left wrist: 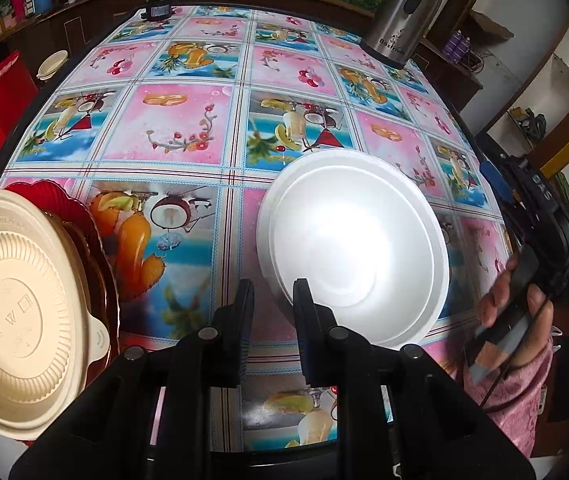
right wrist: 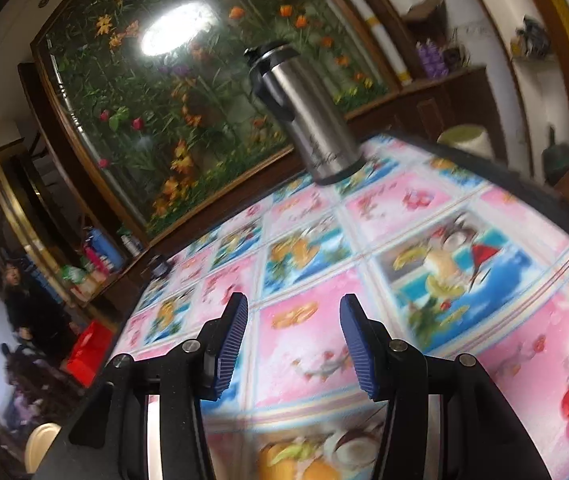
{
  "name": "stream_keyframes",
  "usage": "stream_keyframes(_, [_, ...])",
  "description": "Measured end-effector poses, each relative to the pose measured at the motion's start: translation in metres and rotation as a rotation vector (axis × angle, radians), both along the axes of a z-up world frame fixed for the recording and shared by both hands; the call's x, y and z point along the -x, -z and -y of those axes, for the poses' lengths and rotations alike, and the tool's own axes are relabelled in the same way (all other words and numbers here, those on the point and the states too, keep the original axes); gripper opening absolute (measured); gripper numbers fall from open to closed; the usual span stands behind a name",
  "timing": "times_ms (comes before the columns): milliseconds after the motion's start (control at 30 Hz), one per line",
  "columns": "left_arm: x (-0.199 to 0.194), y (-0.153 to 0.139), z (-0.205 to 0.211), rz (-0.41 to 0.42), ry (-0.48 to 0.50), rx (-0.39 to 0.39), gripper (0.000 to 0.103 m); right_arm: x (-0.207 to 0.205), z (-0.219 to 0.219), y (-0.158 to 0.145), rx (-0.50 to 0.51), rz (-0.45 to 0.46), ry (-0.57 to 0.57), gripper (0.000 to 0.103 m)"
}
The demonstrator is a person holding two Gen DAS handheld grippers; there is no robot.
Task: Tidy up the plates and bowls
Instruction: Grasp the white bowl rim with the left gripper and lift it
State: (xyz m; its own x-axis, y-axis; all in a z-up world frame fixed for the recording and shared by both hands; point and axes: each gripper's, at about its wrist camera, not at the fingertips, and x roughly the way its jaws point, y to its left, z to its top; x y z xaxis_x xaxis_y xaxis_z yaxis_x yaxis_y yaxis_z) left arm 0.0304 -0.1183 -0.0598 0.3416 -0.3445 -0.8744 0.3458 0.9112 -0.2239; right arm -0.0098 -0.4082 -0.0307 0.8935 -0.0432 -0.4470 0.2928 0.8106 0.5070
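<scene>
Smooth white foam bowls (left wrist: 354,248), nested, sit on the glossy fruit-print table (left wrist: 188,120). The left claw (left wrist: 272,292) is nearly together, empty; the right claw (right wrist: 293,312) is apart, empty. A steel flask (left wrist: 400,12) reads "Bostrium".

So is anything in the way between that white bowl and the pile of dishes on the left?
Nothing visible. Only bare tablecloth lies between the white foam bowls and the beige dish stacked on the red plate. The steel flask stands far back, well clear. The left gripper is already at the bowls' near rim.
</scene>
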Motion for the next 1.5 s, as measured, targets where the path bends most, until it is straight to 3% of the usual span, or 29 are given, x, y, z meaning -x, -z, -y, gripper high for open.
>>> stream_keyframes(200, [-0.001,0.001,0.002,0.003,0.002,0.004,0.017,0.013,-0.040,-0.028,0.105,-0.048,-0.153,0.052])
stream_keyframes(367, [-0.001,0.003,0.004,-0.008,0.016,0.004,0.018,0.027,-0.056,-0.046,0.156,-0.039,-0.190,0.056])
stream_keyframes(600, [-0.004,-0.002,-0.001,0.006,0.005,0.002,0.031,0.029,-0.056,-0.050,0.153,-0.065,-0.183,0.057])
stream_keyframes(1067, [-0.013,-0.002,-0.004,0.019,-0.024,-0.009,0.035,0.019,-0.056,-0.043,0.133,-0.149,-0.214,0.057])
stream_keyframes(1500, [-0.020,0.000,-0.001,0.013,-0.032,0.002,0.038,0.018,-0.037,-0.032,0.022,-0.221,-0.256,0.057])
